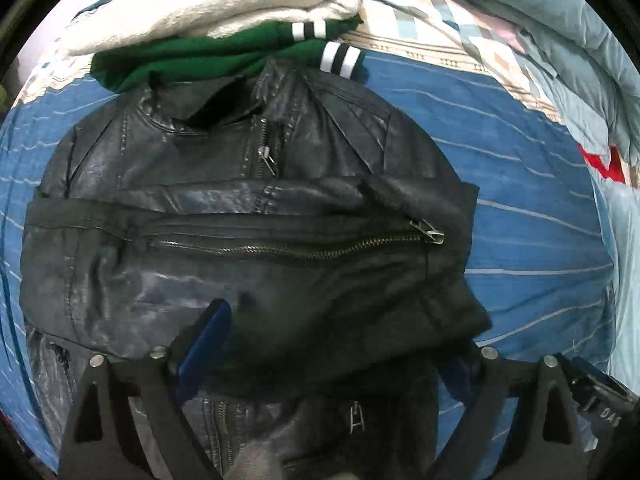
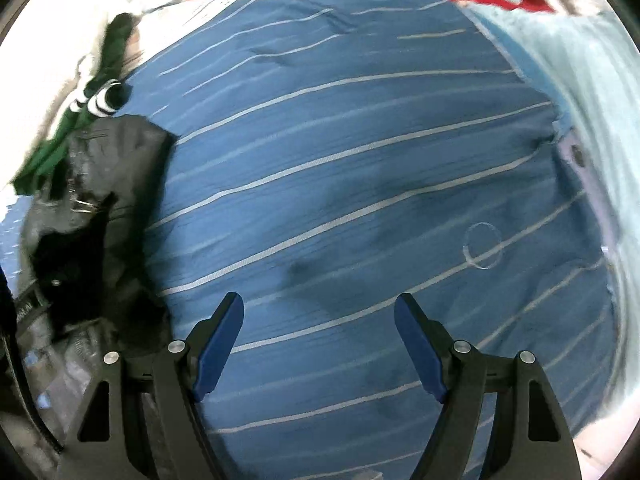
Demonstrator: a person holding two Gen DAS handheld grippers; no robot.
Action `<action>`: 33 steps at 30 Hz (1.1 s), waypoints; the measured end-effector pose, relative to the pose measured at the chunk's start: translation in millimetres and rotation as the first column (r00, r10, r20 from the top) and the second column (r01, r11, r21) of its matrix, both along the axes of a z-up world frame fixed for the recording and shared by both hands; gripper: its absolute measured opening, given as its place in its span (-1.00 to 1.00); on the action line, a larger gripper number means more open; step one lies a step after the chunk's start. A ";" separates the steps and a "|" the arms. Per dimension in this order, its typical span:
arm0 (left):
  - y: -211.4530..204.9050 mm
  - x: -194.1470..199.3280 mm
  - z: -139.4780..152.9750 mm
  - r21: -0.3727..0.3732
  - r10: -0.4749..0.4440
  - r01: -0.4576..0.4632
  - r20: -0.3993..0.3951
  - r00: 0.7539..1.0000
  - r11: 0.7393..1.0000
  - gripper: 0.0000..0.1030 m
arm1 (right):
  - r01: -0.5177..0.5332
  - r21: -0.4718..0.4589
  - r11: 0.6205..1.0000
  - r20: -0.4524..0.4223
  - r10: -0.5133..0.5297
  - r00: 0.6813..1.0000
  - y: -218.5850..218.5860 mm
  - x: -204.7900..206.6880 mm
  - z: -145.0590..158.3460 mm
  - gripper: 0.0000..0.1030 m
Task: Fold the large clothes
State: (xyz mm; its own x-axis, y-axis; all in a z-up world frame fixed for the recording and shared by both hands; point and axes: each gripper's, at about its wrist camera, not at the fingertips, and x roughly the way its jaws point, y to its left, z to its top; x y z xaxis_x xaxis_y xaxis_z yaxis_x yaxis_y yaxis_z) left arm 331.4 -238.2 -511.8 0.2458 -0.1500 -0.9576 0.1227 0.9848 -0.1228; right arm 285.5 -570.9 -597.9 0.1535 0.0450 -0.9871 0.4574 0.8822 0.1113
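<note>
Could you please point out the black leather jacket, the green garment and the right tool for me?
black leather jacket (image 1: 168, 280), left wrist view, front panel.
green garment (image 1: 192, 56), left wrist view, folded body.
right tool (image 2: 319, 312), right wrist view, between fingertips.

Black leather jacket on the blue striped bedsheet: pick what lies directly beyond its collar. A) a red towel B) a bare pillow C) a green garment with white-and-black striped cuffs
C: the green garment with white-and-black striped cuffs sits just past the collar of the black leather jacket.
</note>
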 end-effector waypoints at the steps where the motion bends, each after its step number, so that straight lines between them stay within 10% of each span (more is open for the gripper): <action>1: 2.8 0.0 1.4 -0.007 0.005 -0.005 0.004 1.000 1.000 0.82 | -0.002 0.032 0.999 0.008 0.002 1.000 -2.0 0.6 0.8 0.54; 8: 73.0 -20.2 81.3 -0.093 0.163 -0.152 0.122 0.979 0.984 0.83 | 0.032 0.148 0.988 0.056 -0.041 0.998 5.8 20.4 30.0 0.53; 12: 143.4 -41.4 100.3 0.016 0.254 -0.261 0.179 0.950 0.965 0.83 | -0.057 0.307 0.950 0.100 0.027 0.995 41.8 56.4 40.5 0.30; 17: 214.2 -31.8 51.5 0.283 0.302 -0.339 0.166 0.939 0.897 0.83 | -0.182 0.365 0.913 0.093 0.159 0.983 104.3 98.4 23.2 0.21; 21: 255.3 -15.5 26.4 0.295 0.405 -0.442 0.181 0.896 0.847 0.83 | -0.280 0.188 0.942 0.003 0.284 0.959 148.9 118.6 -8.8 -1.00; 28: 270.3 4.4 23.1 0.273 0.408 -0.454 0.211 0.888 0.848 0.83 | -0.263 -0.028 0.964 0.234 0.262 0.936 161.2 111.2 53.9 -1.00; 33: 260.2 28.1 -41.9 0.389 0.302 -0.306 0.073 0.951 0.869 0.84 | -0.181 0.312 0.933 0.170 0.132 0.977 140.0 129.5 29.8 -0.97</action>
State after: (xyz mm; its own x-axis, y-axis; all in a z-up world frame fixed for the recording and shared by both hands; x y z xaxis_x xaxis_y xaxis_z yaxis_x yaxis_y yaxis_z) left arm 359.5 22.0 -553.6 0.2276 0.3196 -0.9198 -0.1909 0.9409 0.2797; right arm 415.0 -430.9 -568.1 0.2575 0.3932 -0.8827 0.2742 0.8462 0.4569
